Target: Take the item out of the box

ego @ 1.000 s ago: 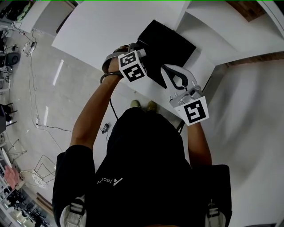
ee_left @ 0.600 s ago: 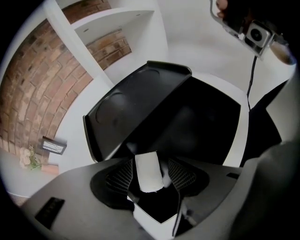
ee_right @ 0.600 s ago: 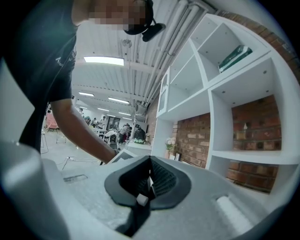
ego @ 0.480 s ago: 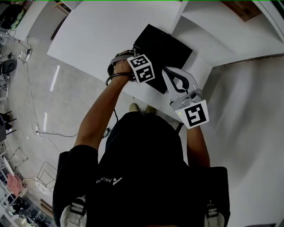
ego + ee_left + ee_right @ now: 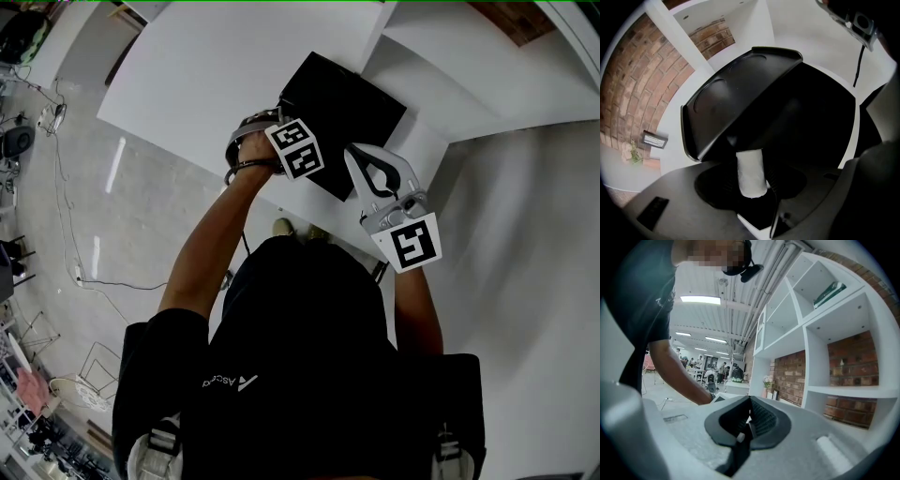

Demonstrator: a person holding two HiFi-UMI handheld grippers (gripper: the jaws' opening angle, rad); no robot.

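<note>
White table [image 5: 216, 66], white shelving [image 5: 820, 333] with brick behind. The black box [image 5: 349, 98] sits at the table's near edge, by the shelf corner.

Progress: early. The item isn't out and no view shows it, so I'd guess it's inside the box. I can't tell whether the lid is lifted at all.

My left tongs [image 5: 751, 161] are at the box's left corner. Jaws are closing with the box's corner edge between them, and I don't see a firm pinch yet. My right tongs [image 5: 749, 420] are clenched on nothing, held just off the box's near side and aimed up into the room.

Orientation: the box lies flat, embossed top up. It's turned diamond-wise to the table edge with one corner toward me. It looks near-square, so no clear long axis. The item's own heading is unknown.

Left to do: grip, open, lift the item out.
</note>
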